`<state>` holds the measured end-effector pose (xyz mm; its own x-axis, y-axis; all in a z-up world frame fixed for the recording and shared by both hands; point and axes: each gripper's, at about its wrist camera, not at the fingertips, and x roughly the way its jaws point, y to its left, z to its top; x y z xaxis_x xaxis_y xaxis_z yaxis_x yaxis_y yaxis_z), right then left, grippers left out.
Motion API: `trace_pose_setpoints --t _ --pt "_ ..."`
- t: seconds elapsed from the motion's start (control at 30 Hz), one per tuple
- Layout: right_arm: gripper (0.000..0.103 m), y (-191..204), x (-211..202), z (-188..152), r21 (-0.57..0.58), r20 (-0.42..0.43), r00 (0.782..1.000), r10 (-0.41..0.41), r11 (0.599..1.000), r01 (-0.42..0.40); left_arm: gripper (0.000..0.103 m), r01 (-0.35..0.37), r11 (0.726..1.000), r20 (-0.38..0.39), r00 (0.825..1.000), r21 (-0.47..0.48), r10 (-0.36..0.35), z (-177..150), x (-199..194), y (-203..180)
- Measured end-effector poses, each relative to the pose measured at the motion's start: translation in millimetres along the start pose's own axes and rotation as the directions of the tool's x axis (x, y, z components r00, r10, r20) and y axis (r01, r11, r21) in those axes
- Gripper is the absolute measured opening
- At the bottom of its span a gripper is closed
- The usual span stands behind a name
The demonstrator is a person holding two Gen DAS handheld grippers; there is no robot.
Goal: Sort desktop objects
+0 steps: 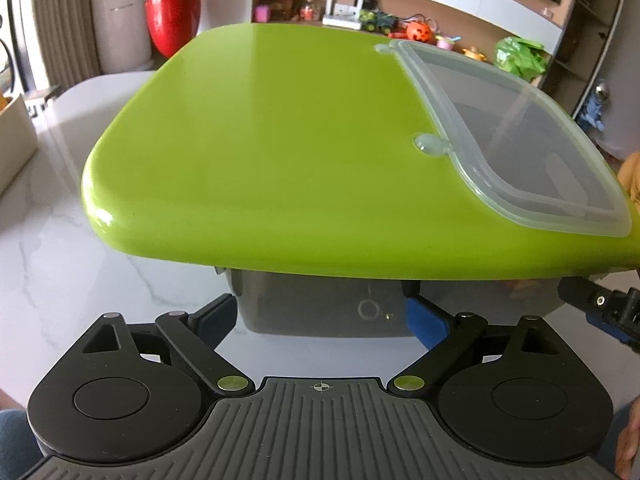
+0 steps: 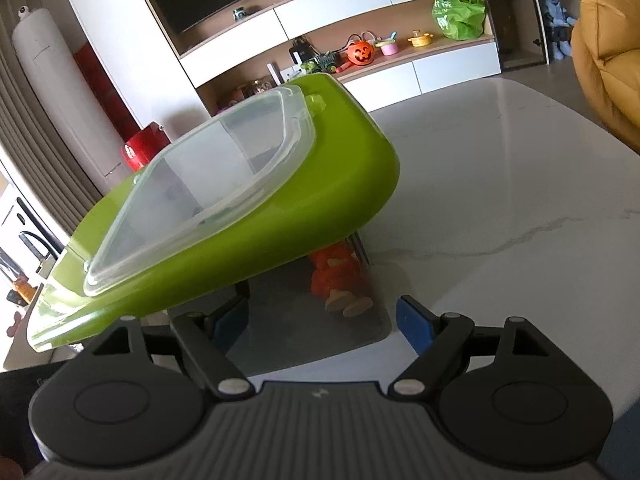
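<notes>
Storage box (image 1: 320, 304) of smoky translucent plastic sits on the white marble desk (image 1: 60, 248), capped by a broad green lid (image 1: 260, 140) with a clear hatch (image 1: 512, 148) at its right. It looks rigid, light and slick (best gripped at the walls under the overhang). Left gripper (image 1: 320, 320) fingers are spread beside it; right gripper (image 2: 324, 320) fingers likewise gape. Inside, an orange toy (image 2: 338, 276) shows.

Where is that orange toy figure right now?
In the right wrist view, the orange toy figure sits inside the grey bin, under the green lid, centre frame.
</notes>
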<state>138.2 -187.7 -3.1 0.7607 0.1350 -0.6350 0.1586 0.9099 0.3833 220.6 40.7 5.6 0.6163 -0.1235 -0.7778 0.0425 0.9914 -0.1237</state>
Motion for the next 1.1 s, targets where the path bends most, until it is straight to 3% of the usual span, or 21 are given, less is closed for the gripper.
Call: trace_pose_setpoints --t 0.13,0.27,0.4,0.47,0.57,0.67,0.8,0.9,1.03,1.1 --pt "0.085 11.4 12.1 3.2 0.0 -0.023 1.0 -0.014 1.0 0.014 0.096 -0.062 0.996 -0.013 0.998 -0.06 0.062 -4.6 2.2 12.9" --pt "0.085 22.2 1.9 -20.3 0.017 -0.06 0.998 -0.012 1.0 0.013 0.097 -0.092 0.981 -0.009 0.996 -0.171 0.091 -29.8 -16.0 34.6" --pt "0.093 39.1 -22.8 -55.9 -0.029 -0.04 0.999 -0.022 0.999 0.021 0.099 -0.109 0.984 0.03 0.993 -0.144 0.115 -63.8 -48.4 34.5" --pt "0.095 56.4 -37.9 -72.5 -0.134 -0.009 0.998 -0.058 0.989 0.056 0.099 -0.119 0.985 0.05 0.991 -0.128 0.126 -80.7 -64.8 33.9" --pt "0.098 81.8 -67.5 -93.5 -0.289 0.104 0.986 -0.127 0.945 0.152 0.1 -0.141 0.984 0.101 0.983 -0.109 0.152 -103.9 -93.3 32.6" --pt "0.101 98.3 -101.9 -97.6 -0.346 0.241 0.962 -0.13 0.914 0.21 0.103 -0.148 0.982 0.178 0.97 -0.118 0.168 -98.7 -122.7 31.8" --pt "0.103 109.4 -145.6 -96.9 -0.333 0.344 0.936 -0.078 0.922 0.199 0.103 -0.151 0.984 0.292 0.941 -0.094 0.172 -93.0 -158.8 26.3" --pt "0.103 106.0 -162.5 -87.6 -0.298 0.326 0.943 -0.072 0.938 0.174 0.103 -0.141 0.988 0.327 0.933 -0.056 0.152 -94.3 -166.2 17.6" --pt "0.103 103.3 -162.7 -80.4 -0.279 0.217 0.966 -0.139 0.94 0.198 0.103 -0.1 0.994 0.289 0.951 -0.052 0.111 -93.8 -162.8 14.2" --pt "0.103 99.9 -164.3 -75.8 -0.261 0.154 0.982 -0.113 0.954 0.15 0.103 -0.067 0.996 0.274 0.958 -0.053 0.08 -93.4 -166.0 13.3"
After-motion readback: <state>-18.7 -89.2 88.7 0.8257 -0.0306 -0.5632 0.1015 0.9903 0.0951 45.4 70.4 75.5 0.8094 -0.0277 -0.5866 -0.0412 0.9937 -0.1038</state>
